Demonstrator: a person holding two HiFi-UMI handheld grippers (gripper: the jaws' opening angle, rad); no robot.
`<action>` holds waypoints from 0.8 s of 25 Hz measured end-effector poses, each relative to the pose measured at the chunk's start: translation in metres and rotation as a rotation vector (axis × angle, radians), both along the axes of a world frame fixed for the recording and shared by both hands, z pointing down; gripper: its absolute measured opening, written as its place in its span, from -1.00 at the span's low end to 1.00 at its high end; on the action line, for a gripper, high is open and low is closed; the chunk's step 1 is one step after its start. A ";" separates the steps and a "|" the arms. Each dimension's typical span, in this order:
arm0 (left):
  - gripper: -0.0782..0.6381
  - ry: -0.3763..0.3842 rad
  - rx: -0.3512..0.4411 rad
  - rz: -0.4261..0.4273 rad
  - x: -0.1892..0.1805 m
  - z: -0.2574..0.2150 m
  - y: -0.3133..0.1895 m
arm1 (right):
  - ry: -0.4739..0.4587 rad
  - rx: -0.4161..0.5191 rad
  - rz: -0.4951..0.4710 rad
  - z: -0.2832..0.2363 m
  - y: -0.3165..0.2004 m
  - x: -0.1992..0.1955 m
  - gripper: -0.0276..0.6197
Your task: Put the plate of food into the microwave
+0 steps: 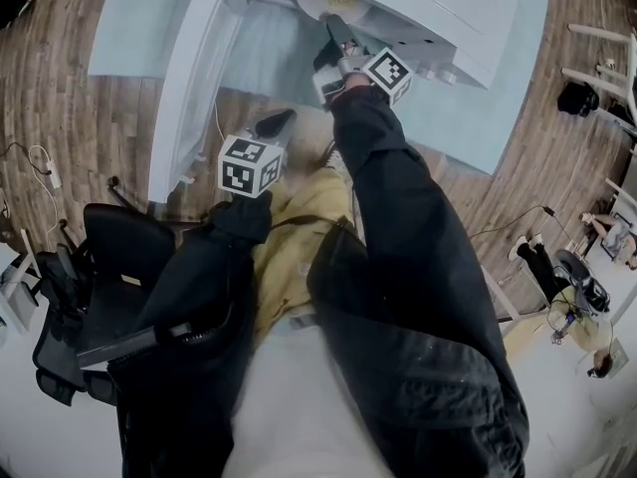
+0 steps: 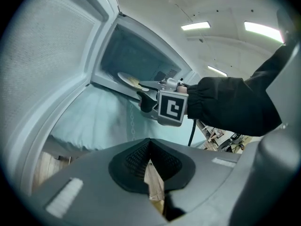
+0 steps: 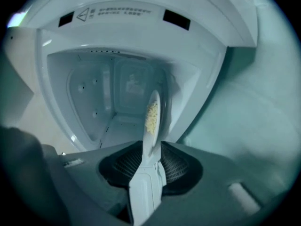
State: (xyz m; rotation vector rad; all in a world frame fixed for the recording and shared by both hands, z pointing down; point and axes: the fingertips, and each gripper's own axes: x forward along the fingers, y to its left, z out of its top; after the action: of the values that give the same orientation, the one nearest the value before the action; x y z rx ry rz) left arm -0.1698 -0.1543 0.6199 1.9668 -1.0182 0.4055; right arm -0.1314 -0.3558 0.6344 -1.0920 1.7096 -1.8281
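A white microwave (image 1: 418, 8) stands on a table with its door (image 1: 189, 78) swung open to the left. A white plate (image 3: 149, 147) with yellow food (image 3: 151, 117) reaches into the cavity (image 3: 127, 102). My right gripper (image 3: 151, 163) is open at the cavity's mouth. The plate's near rim lies between its jaws, and the pads stand close on either side. The left gripper view shows the plate (image 2: 128, 81) level inside the opening, with the right gripper (image 2: 145, 92) at its edge. My left gripper (image 2: 149, 161) hangs lower, in front of the door, shut on nothing.
A pale blue cloth (image 1: 498, 88) covers the table. The open door juts out to the left of my arms. A black office chair (image 1: 109, 267) stands at the left on the wooden floor (image 1: 60, 88). Another person (image 1: 577, 317) sits at the far right.
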 end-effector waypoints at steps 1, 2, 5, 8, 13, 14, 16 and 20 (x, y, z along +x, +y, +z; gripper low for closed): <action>-0.78 -0.001 0.005 -0.002 0.001 -0.002 -0.001 | 0.015 0.007 -0.028 -0.003 0.007 -0.001 -0.57; -0.78 -0.002 0.012 -0.004 0.003 -0.005 -0.003 | 0.035 0.017 -0.061 -0.006 0.016 -0.001 -0.57; -0.78 -0.002 0.045 -0.006 0.011 -0.020 -0.011 | 0.114 0.062 -0.167 -0.023 0.049 0.002 -0.59; -0.79 0.005 0.096 -0.012 0.020 -0.046 -0.022 | 0.216 0.129 -0.245 -0.049 0.084 0.014 -0.81; -0.78 0.005 0.222 -0.023 0.044 -0.105 -0.035 | 0.464 0.348 -0.353 -0.119 0.124 0.050 -0.92; -0.78 0.006 0.246 -0.026 0.048 -0.116 -0.037 | 0.523 0.402 -0.375 -0.135 0.129 0.055 -0.92; -0.78 0.003 0.292 -0.028 0.054 -0.138 -0.040 | 0.638 0.510 -0.408 -0.167 0.136 0.061 -0.93; -0.78 -0.016 0.372 -0.024 0.063 -0.175 -0.040 | 0.822 0.707 -0.402 -0.227 0.146 0.071 -0.93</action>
State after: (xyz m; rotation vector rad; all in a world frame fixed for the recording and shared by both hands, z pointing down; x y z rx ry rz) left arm -0.1068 -0.1938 0.4453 2.2791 -1.1926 0.2298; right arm -0.0606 -0.2099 0.4077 -1.3004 2.8968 -0.7553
